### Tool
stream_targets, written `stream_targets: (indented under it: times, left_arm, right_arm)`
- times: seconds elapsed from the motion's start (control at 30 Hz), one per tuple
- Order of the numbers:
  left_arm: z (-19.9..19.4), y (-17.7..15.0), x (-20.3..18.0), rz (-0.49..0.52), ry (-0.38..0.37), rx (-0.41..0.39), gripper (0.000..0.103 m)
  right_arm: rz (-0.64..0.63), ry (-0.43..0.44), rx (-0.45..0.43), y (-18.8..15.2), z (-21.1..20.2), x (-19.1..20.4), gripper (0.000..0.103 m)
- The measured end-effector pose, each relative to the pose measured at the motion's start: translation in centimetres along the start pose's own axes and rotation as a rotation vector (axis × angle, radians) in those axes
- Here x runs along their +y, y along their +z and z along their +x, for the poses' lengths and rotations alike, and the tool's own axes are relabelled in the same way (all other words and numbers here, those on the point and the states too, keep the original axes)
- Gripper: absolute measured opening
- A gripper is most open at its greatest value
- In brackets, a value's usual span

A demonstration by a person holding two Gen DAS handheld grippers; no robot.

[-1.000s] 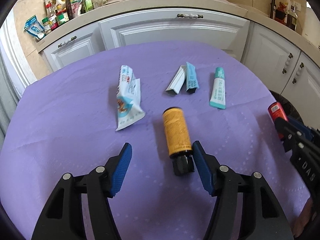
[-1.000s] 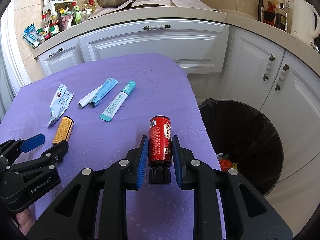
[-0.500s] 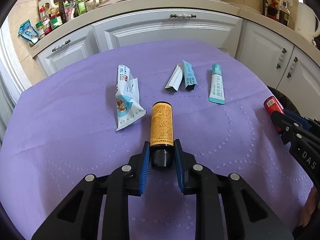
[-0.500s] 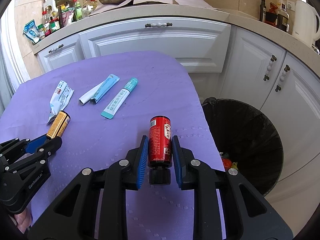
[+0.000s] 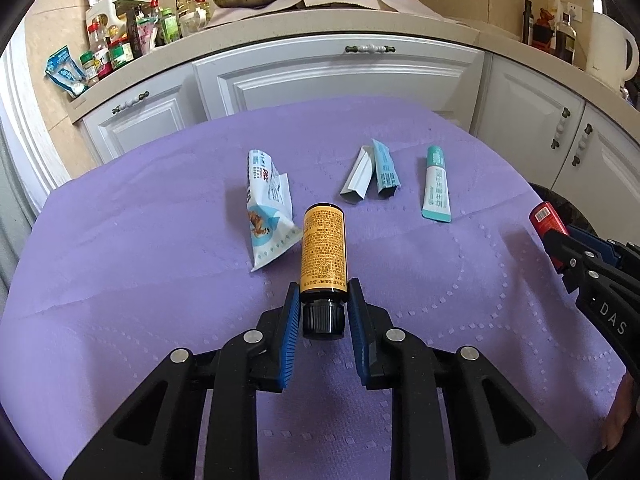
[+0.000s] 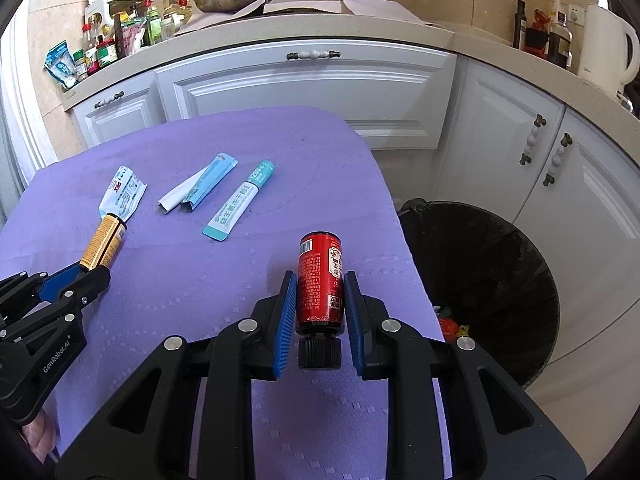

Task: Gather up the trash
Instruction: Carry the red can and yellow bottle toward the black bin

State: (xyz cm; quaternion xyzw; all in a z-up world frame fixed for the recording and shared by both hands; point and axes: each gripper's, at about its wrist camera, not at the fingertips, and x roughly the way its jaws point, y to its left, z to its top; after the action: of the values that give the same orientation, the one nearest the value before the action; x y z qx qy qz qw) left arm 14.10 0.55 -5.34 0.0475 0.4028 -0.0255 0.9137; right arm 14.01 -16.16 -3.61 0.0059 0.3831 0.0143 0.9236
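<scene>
Step in hand: both bottles were gripped; carrying to the bin was judged not yet begun.
Crumpled wrapper [image 5: 267, 208]: was left lying on the purple-covered counter [image 5: 120, 272], just left of the yellow bottle's far end.
Left hand-held gripper [image 5: 323, 316]: was clamped narrowly on the yellow bottle [image 5: 323, 256] at its neck, just above the black cap; the bottle pointed away along the fingers.
Folded sachets [image 5: 372, 176]: were lying near the middle, untouched.
Teal tube [image 5: 436, 188]: was lying beside the sachets, to their right.
Right hand-held gripper [image 6: 320, 312]: was closed on the red bottle [image 6: 320, 280] around its lower body, cap toward the camera.
Trash bin [image 6: 500, 240]: was standing open on the floor just off the counter's right edge, some rubbish already inside.
Next move: the red bottle would probably need swinging right over the bin's mouth before release; the yellow bottle has the whole counter to cross.
</scene>
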Motion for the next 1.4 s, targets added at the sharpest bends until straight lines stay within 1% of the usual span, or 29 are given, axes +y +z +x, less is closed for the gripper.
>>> stream_targets:
  times: [0.37,0.53,0.67,0.97,1.2,1.3,1.4]
  left_arm:
    - [-1.2,0.9,-0.8,0.001,-0.029,-0.04,0.024]
    - [-2.0,1.6,-1.6,0.005,-0.052,-0.067,0.025]
    - [-2.4,2.3,-2.7,0.018,-0.078,-0.087,0.025]
    - [-3.2,4.3,-7.0,0.079,-0.153,-0.143,0.025]
    - [-3.0,5.6,-11.5,0.144,-0.216,-0.164,0.025]
    - [-2.7,5.8,-13.1,0.167,-0.229,-0.169,0.025]
    - [-2.0,6.0,-14.6,0.185,-0.241,-0.157,0.025]
  right_arm:
    - [0.032,-0.041,-0.055,0.4,-2.4,-1.4,0.023]
    - [0.059,-0.077,-0.096,0.8,-3.7,-2.7,0.023]
    - [0.09,-0.124,-0.123,1.1,-4.5,-4.7,0.023]
    - [0.167,-0.231,-0.15,1.1,-5.2,-9.9,0.023]
    - [0.196,-0.278,-0.158,0.7,-4.9,-12.7,0.023]
    - [0.206,-0.293,-0.159,0.5,-4.7,-13.7,0.023]
    - [0.215,-0.299,-0.153,0.2,-4.3,-14.5,0.023]
